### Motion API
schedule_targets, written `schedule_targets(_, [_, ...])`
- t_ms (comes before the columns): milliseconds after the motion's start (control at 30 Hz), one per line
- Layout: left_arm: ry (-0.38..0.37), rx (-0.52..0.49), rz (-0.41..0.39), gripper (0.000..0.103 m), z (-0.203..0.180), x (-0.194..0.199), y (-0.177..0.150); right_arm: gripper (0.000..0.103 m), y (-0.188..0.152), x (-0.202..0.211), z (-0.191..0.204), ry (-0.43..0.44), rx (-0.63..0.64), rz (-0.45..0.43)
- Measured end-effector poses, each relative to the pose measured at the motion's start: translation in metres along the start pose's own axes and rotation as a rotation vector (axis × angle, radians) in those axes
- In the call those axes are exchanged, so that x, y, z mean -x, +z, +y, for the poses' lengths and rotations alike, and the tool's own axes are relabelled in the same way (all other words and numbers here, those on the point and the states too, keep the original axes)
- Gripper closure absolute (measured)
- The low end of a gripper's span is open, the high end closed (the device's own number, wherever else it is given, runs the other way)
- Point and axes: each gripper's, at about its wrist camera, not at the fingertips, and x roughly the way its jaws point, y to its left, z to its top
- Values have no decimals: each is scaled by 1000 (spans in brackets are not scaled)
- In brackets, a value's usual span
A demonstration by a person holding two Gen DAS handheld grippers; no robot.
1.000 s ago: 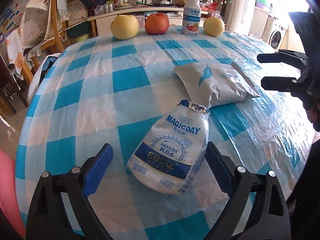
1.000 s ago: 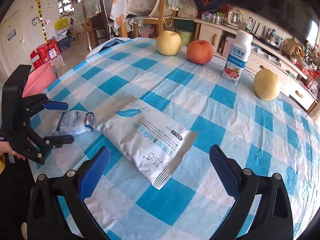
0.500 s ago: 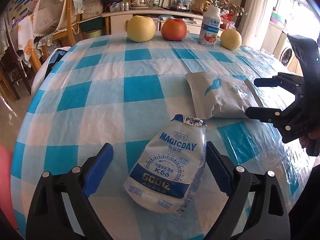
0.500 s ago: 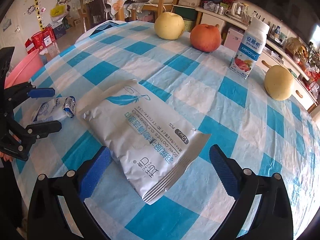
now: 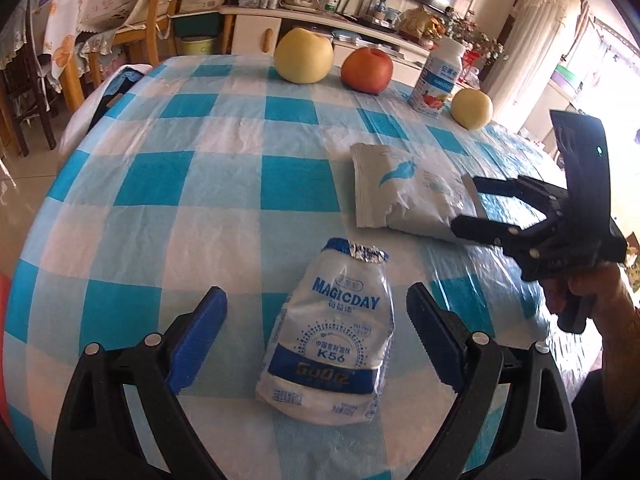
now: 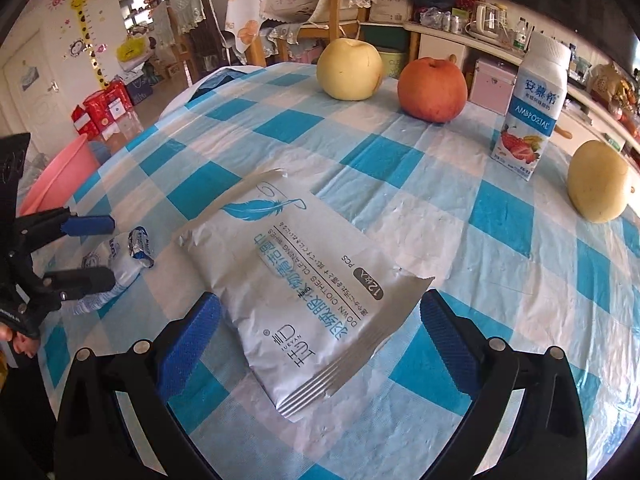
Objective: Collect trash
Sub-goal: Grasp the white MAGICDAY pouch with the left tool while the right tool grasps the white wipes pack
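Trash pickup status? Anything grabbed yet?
Done: nothing. In hand: nothing; the open left gripper straddles the crushed white-and-blue MAGICDAY bottle, the open right gripper straddles the silver wipes pouch. Left: grasp and bin both.

Left gripper (image 5: 316,332) jaws spread, pouch (image 5: 332,344) between, bare cloth either side. Wipes packet (image 5: 408,196) ahead-right, right gripper (image 5: 472,204) straddling it; fruit, bottle (image 5: 438,76) far ahead.

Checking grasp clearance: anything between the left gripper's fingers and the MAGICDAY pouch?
No. In the left wrist view, the open left gripper straddles the MAGICDAY pouch; only bare checkered tablecloth shows in the gaps on either side.
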Motion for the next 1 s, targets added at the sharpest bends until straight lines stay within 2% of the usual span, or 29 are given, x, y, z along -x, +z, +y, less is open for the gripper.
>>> schedule_targets(33, [5,-21,7,11,-1,0,-2,4,2,-3,-3,38,-15,8])
schedule_targets(167, [-8,-74,22,11,-4,3,-5,4,9,-5,-6,71,-11,-6])
schedule_targets(400, [7,-79,21,13,-4,0,-3,4,24,-5,0,23,52,-50])
schedule_targets(600, [45,-105,5,37,-9,-1,-1,4,42,-8,9,19,113,-85])
schedule_targets(667, [55,-108,1,44,-9,-1,0,4,46,-14,11,56,128,-61])
schedule_targets(800, [50,-95,-2,44,-8,-2,0,4,45,-34,20,84,208,15])
schedule_targets(933, [49,-85,-8,44,-7,-2,1,4,45,-35,9,148,174,40])
schedule_targets(1000, [44,-71,-9,44,-5,-3,3,4,41,-34,9,142,199,44])
